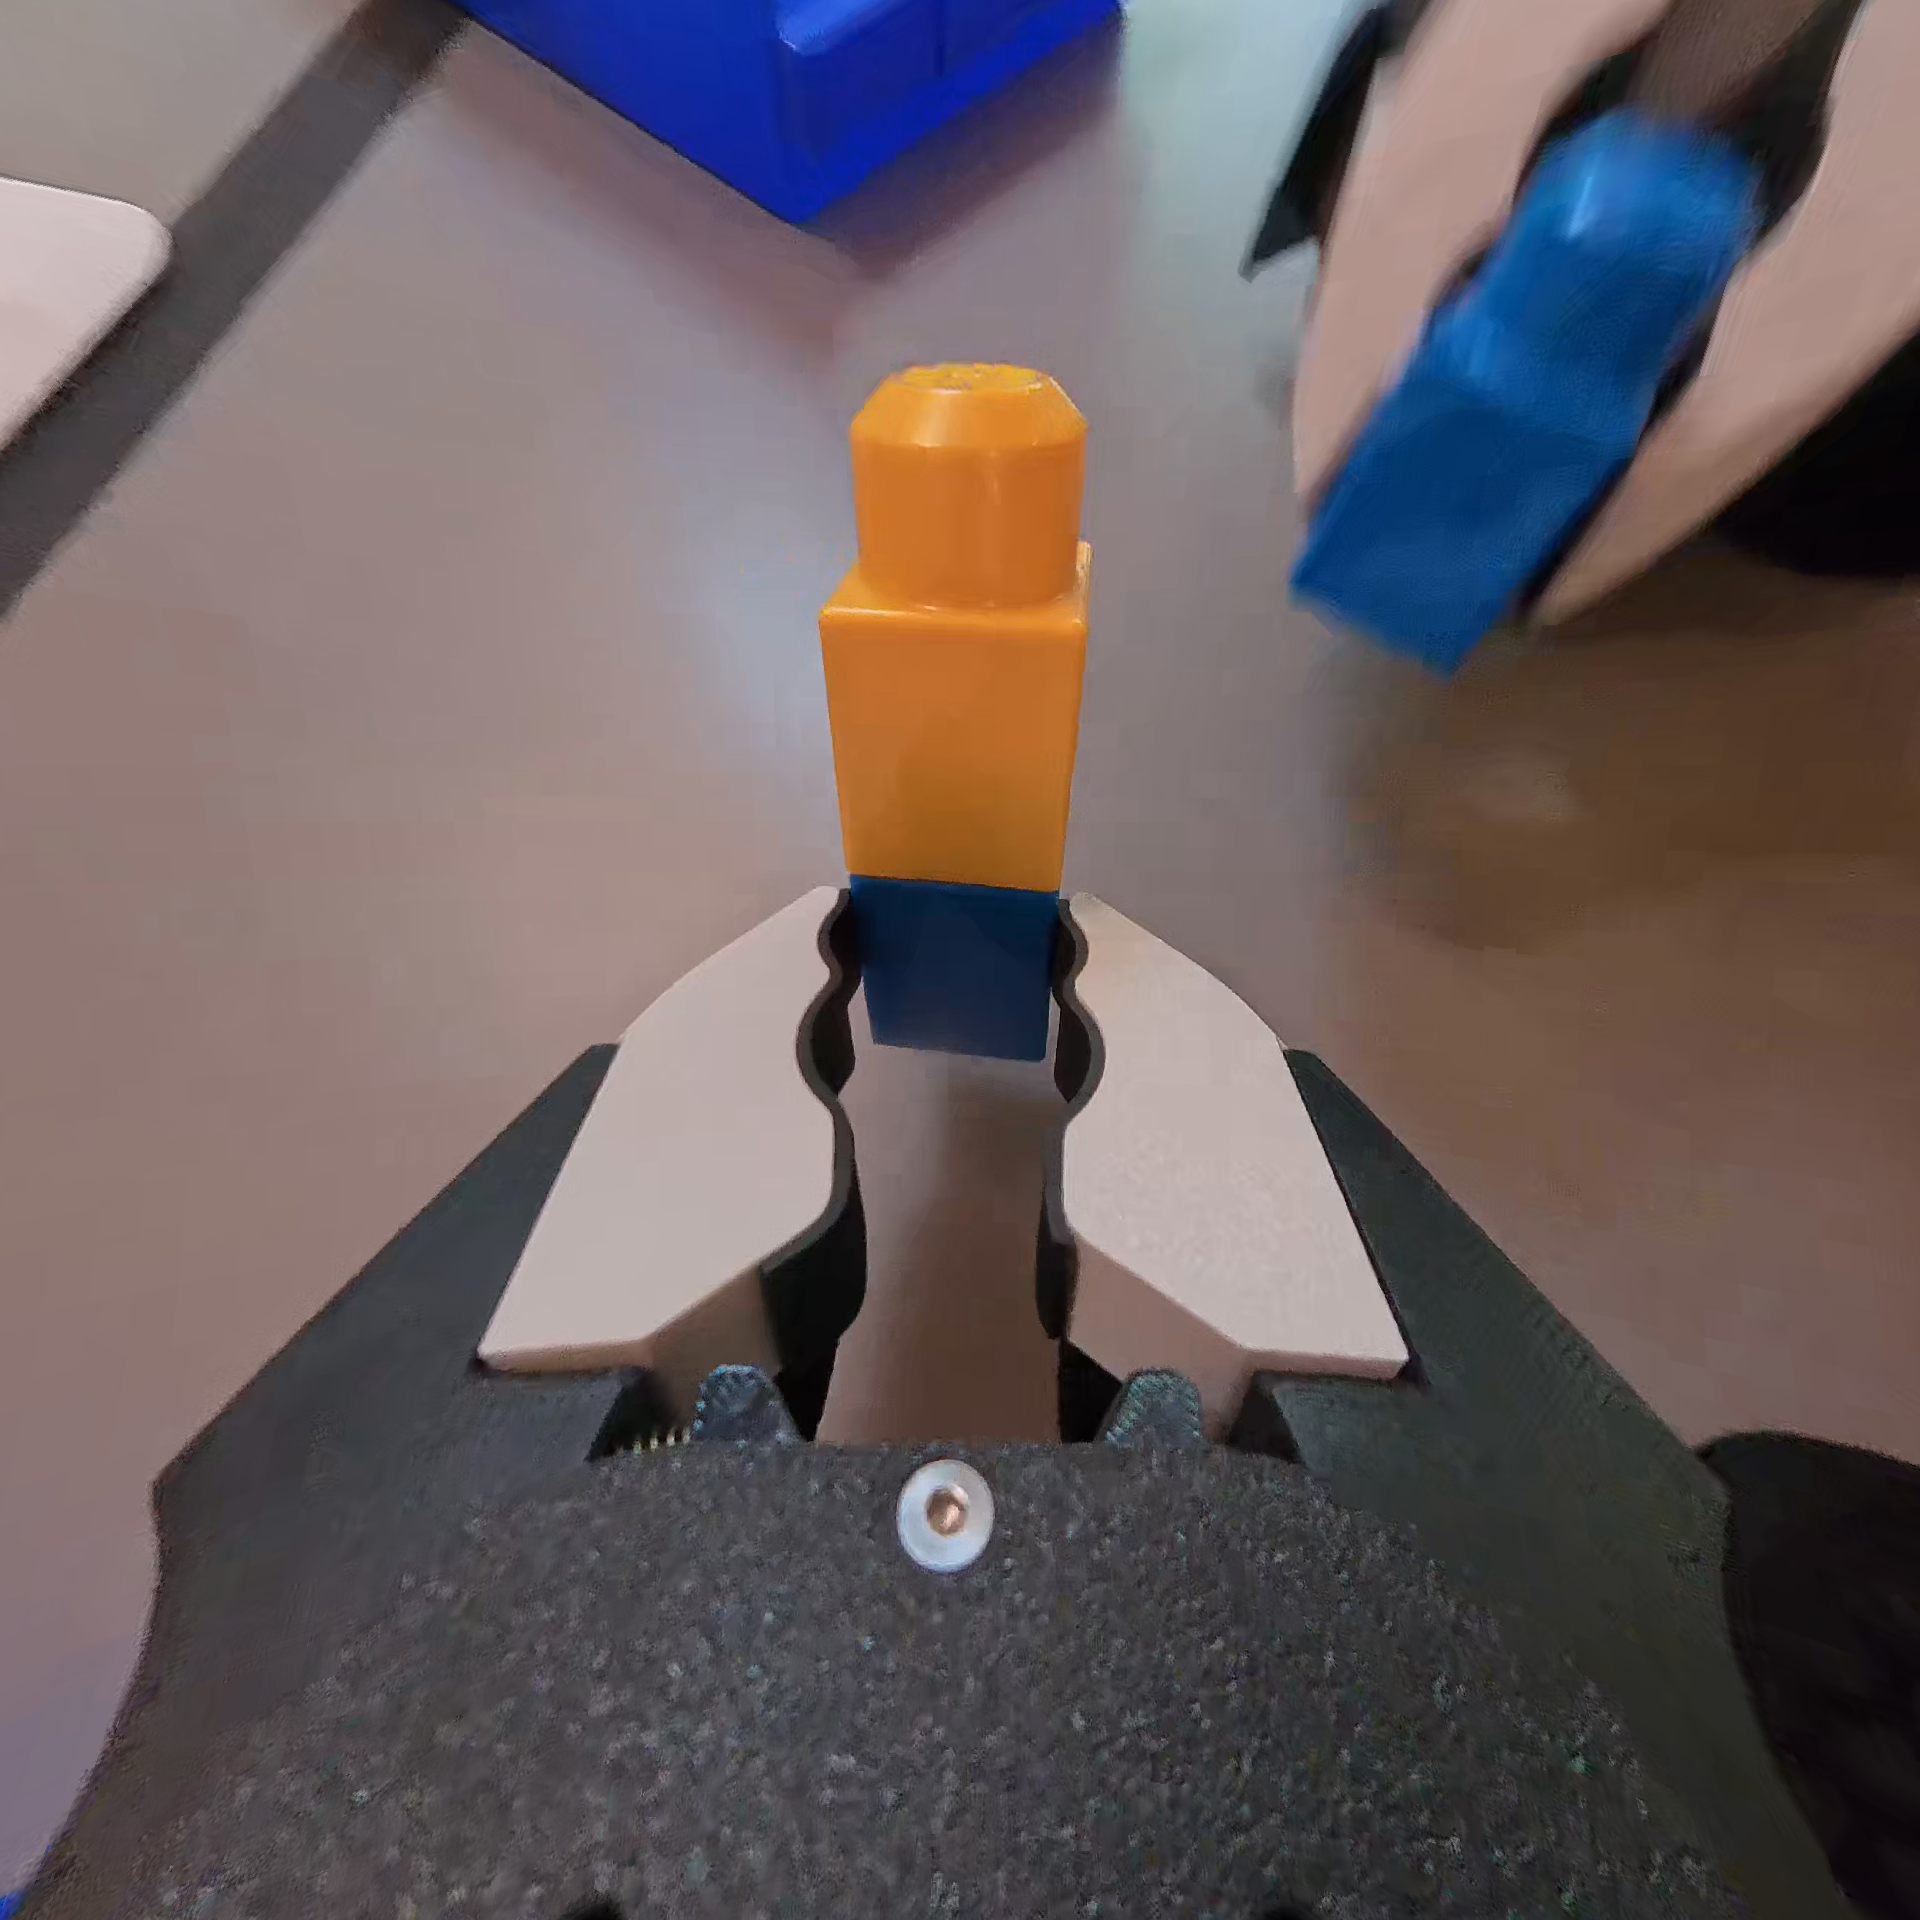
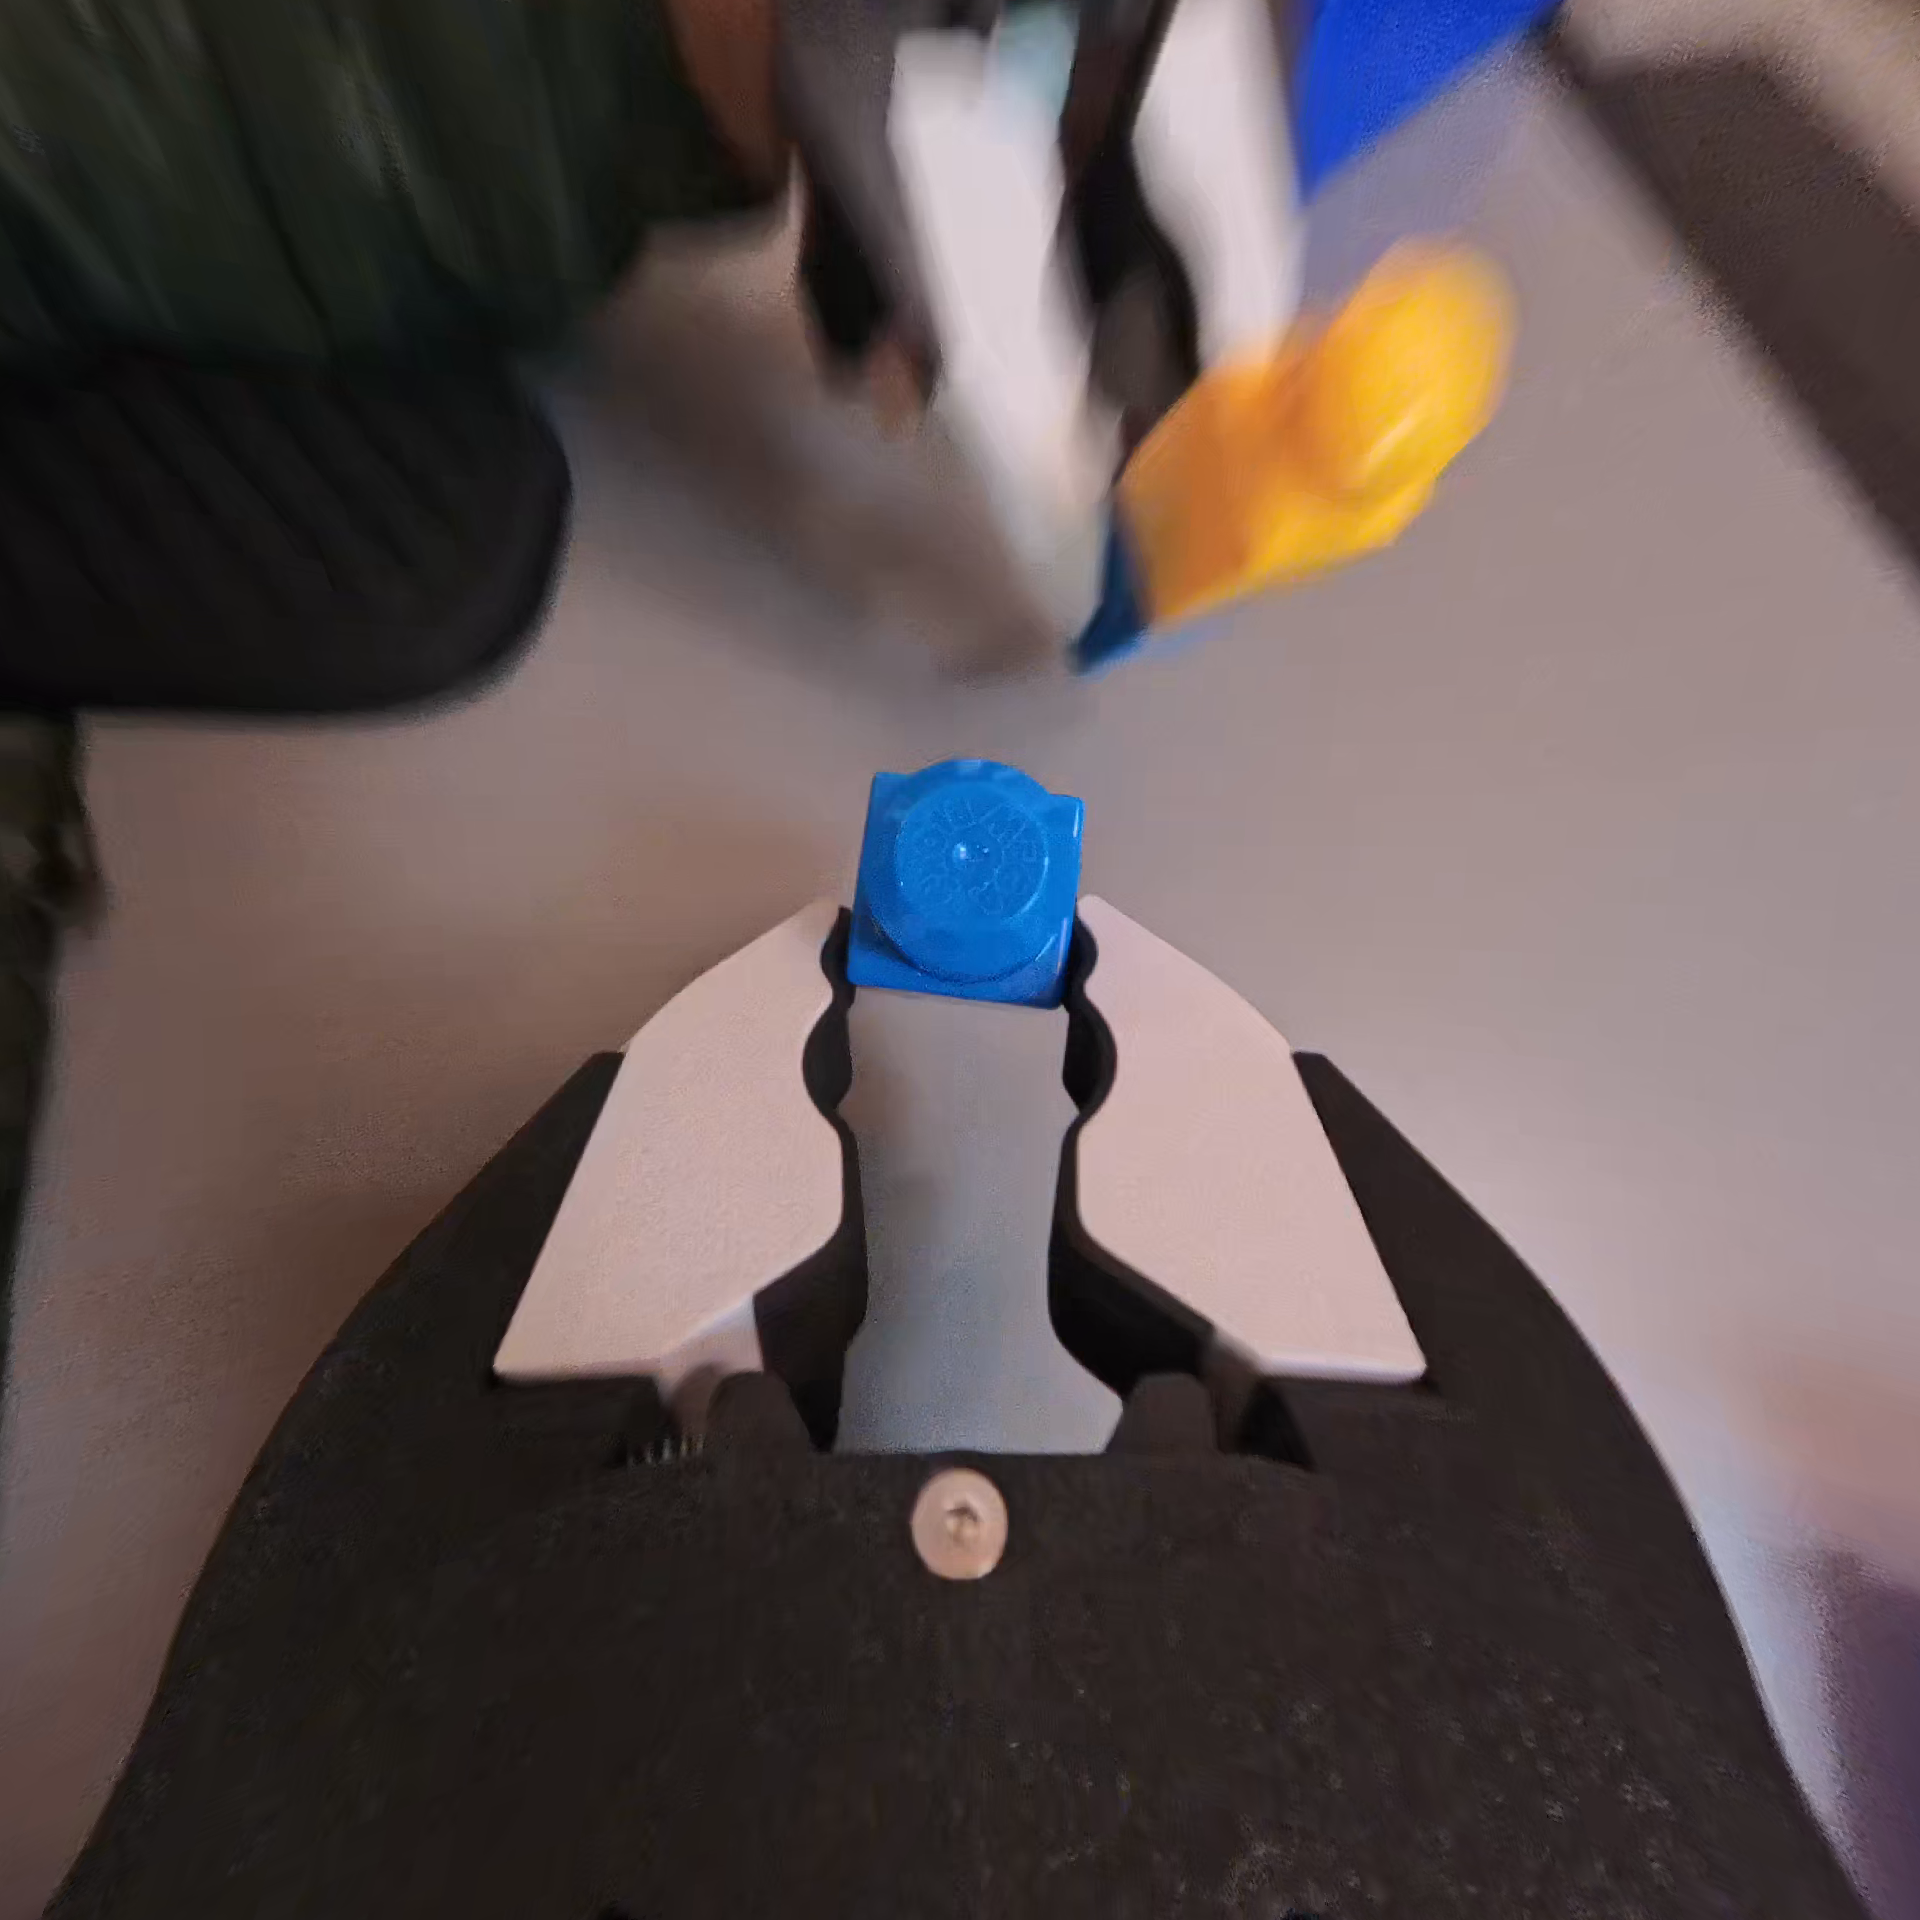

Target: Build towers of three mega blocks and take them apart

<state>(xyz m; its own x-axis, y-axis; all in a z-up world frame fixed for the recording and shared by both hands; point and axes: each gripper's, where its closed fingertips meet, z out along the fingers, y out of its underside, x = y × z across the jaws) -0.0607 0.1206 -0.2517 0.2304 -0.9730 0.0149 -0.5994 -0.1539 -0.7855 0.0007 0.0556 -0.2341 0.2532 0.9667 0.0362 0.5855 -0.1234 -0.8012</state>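
My left gripper (image 1: pixel 956 940) is shut on a dark blue block (image 1: pixel 956 971) with an orange block (image 1: pixel 951 717) stacked on it, the orange stud pointing away from me. The right gripper shows blurred at the upper right of the left wrist view, holding a blue block (image 1: pixel 1507 416). In the right wrist view my right gripper (image 2: pixel 961 951) is shut on that single blue block (image 2: pixel 961 894), its stud facing the camera. The left gripper with the orange block (image 2: pixel 1320 436) on the dark blue block (image 2: pixel 1112 613) shows blurred above it, apart from it.
A blue bin (image 1: pixel 800 94) stands on the brown table (image 1: pixel 468 675) at the far side. A dark strip (image 1: pixel 187 312) runs along the table's left. A person's dark sleeve (image 2: pixel 239 436) fills the upper left of the right wrist view.
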